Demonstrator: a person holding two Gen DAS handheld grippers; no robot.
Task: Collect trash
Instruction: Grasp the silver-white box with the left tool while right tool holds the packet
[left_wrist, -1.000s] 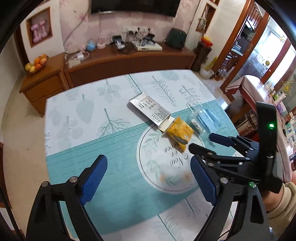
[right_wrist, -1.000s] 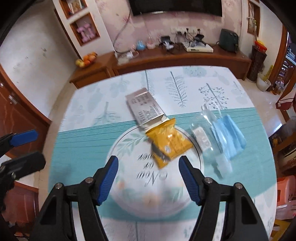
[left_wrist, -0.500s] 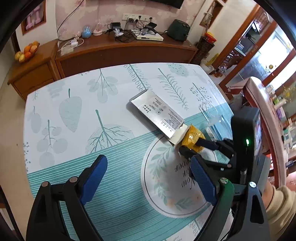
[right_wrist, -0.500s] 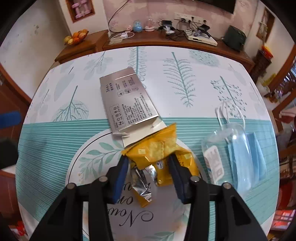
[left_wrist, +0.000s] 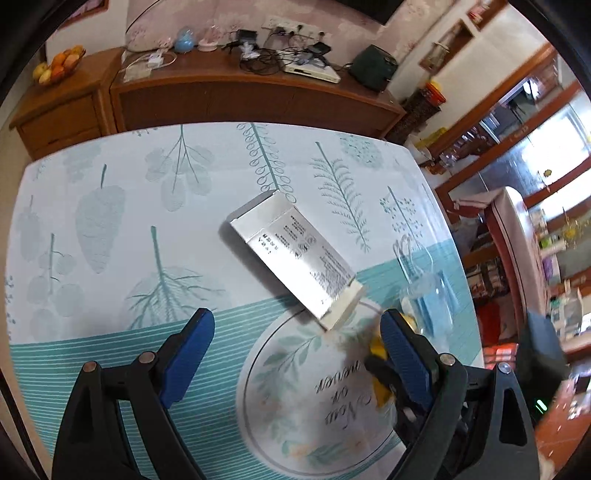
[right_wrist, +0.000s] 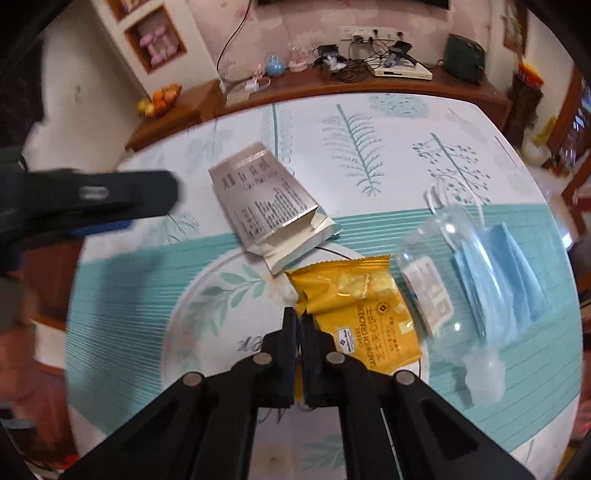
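Wrapper (right_wrist: 354, 306), yellow and crinkled with a torn, foil-lined end, lies on the table (right_wrist: 369, 122) just beside the opened silver box (right_wrist: 266, 206) and the bagged blue masks (right_wrist: 491, 280). The right hand-held gripper (right_wrist: 298, 325) has just been closing and now pinches only the wrapper's torn left corner, so I judge the slick film could slip out or tear on lifting. The left hand-held gripper (left_wrist: 295, 354) hangs spread and empty near the box.

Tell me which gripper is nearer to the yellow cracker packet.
Right. The right gripper has its jaws shut on the yellow cracker packet; the left gripper hovers open beside it, toward the silver box.
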